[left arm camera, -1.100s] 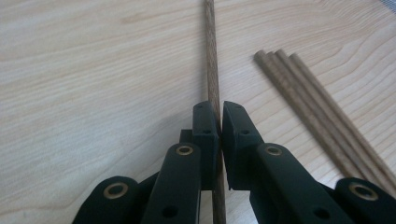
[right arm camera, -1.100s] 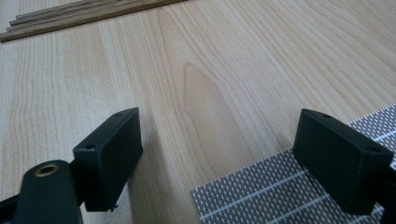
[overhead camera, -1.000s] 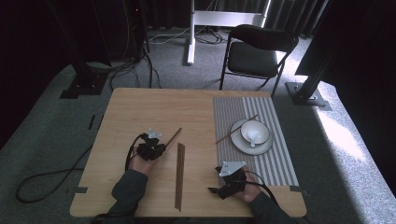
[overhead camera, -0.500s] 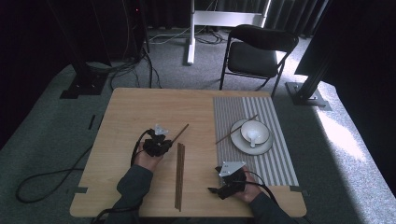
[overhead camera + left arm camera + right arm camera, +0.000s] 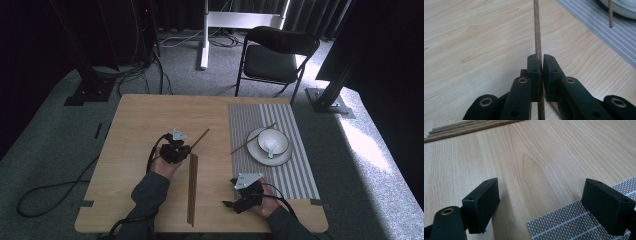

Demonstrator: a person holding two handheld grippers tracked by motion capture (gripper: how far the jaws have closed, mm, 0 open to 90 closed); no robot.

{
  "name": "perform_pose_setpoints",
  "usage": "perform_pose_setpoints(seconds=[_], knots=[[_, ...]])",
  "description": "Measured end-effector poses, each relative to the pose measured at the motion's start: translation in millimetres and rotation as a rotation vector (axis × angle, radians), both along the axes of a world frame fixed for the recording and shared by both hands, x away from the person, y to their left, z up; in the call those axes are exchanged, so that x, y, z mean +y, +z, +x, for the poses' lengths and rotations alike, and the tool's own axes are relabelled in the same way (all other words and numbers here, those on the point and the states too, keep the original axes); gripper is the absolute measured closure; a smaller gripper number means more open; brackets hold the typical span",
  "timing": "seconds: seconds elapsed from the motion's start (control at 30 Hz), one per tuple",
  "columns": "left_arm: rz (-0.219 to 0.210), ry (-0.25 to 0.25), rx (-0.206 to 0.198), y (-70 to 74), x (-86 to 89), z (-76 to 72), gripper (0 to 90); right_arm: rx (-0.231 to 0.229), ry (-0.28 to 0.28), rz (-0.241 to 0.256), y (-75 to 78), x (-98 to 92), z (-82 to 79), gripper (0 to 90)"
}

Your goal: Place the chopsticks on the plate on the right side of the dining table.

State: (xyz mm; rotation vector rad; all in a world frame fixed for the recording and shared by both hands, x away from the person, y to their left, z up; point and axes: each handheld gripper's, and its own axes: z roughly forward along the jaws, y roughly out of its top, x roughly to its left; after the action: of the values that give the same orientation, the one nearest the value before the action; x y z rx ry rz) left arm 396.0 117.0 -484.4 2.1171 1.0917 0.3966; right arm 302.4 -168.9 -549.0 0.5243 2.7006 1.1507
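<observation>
Left gripper (image 5: 184, 150) pinched one chopstick (image 5: 200, 137) firmly, tip aimed toward the plate (image 5: 252, 150) presumably for placement; right gripper (image 5: 235, 204), jaws wide, idled near the table's front edge.

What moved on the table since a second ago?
The left gripper, shut on a chopstick, carried it farther up the table and a little right, toward the striped mat. The right gripper stayed near the front edge with its jaws open. The bowl, the plate under it, the chopstick on the plate and the bundle of sticks kept their places.
</observation>
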Motion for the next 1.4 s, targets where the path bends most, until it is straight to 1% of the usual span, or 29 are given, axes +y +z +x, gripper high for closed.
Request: perform_pose_setpoints(seconds=[0.13, 0.23, 0.43, 0.53, 0.57, 0.73, 0.87, 0.97, 1.3, 1.4], knots=[[-0.007, -0.008, -0.006, 3.2, -4.9, 2.6, 84.4, 0.0, 0.0, 0.0, 0.0, 0.0, 0.0, 13.7], [-0.001, -0.015, -0.007, 5.0, -8.0, 4.7, 84.4, 0.0, 0.0, 0.0, 0.0, 0.0, 0.0, 13.7], [-0.003, -0.026, -0.016, 9.3, -14.1, 6.9, 84.4, -0.002, 0.001, 0.001, -0.1, 0.0, 0.2, 13.7], [-0.003, -0.026, -0.016, 9.3, -14.1, 6.9, 84.4, -0.002, 0.001, 0.001, -0.1, 0.0, 0.2, 13.7], [0.002, -0.033, -0.016, 10.7, -18.2, 8.3, 84.4, -0.002, 0.001, 0.001, -0.1, 0.0, 0.2, 13.7], [0.003, -0.046, -0.026, 15.5, -23.5, 11.5, 84.4, 0.002, 0.0, 0.0, 0.1, 0.1, 0.0, 13.7], [0.016, -0.057, -0.036, 19.7, -28.3, 13.8, 84.4, 0.001, -0.001, 0.001, 0.0, 0.2, 0.0, 13.7], [0.013, -0.062, -0.042, 22.9, -31.8, 15.9, 84.4, 0.001, -0.001, 0.001, 0.0, 0.2, 0.0, 13.7], [0.01, -0.081, -0.048, 27.0, -42.0, 19.6, 84.4, 0.005, -0.003, 0.001, 0.2, 0.2, -0.3, 13.7], [0.01, -0.091, -0.046, 27.0, -48.2, 20.8, 84.4, 0.003, -0.003, 0.001, 0.1, 0.2, -0.2, 13.7]])
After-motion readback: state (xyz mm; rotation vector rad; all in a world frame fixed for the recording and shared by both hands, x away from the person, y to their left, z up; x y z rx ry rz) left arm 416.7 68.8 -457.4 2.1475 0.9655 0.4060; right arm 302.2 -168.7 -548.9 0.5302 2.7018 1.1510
